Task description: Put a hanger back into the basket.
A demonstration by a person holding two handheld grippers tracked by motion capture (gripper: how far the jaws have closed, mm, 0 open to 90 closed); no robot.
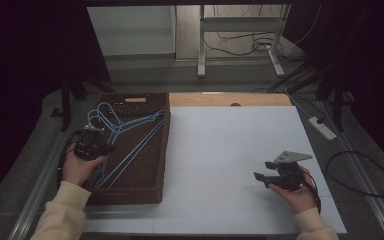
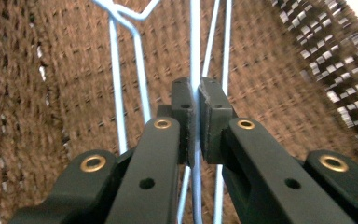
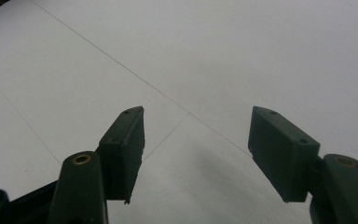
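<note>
Several light blue wire hangers point(image 1: 130, 137) lie in a brown woven basket point(image 1: 152, 192) at the left of the table. My left gripper point(image 1: 111, 147) reaches over the basket's left side and is shut on one hanger's wire. In the left gripper view that hanger wire point(image 2: 195, 56) runs straight up from between the closed pads point(image 2: 213, 109), with the other hanger wires point(image 2: 117, 107) beside it. My right gripper point(image 1: 261, 170) hovers over the white table surface point(image 1: 220, 150) at the right, open, with nothing between its jaws; the right gripper view shows the right gripper point(image 3: 196, 140) above bare white table.
A strip of wooden board point(image 1: 230, 99) shows behind the white surface. A power strip point(image 1: 322, 127) and cables point(image 1: 362, 172) lie on the floor to the right. Metal stand legs point(image 1: 240, 50) are behind the table.
</note>
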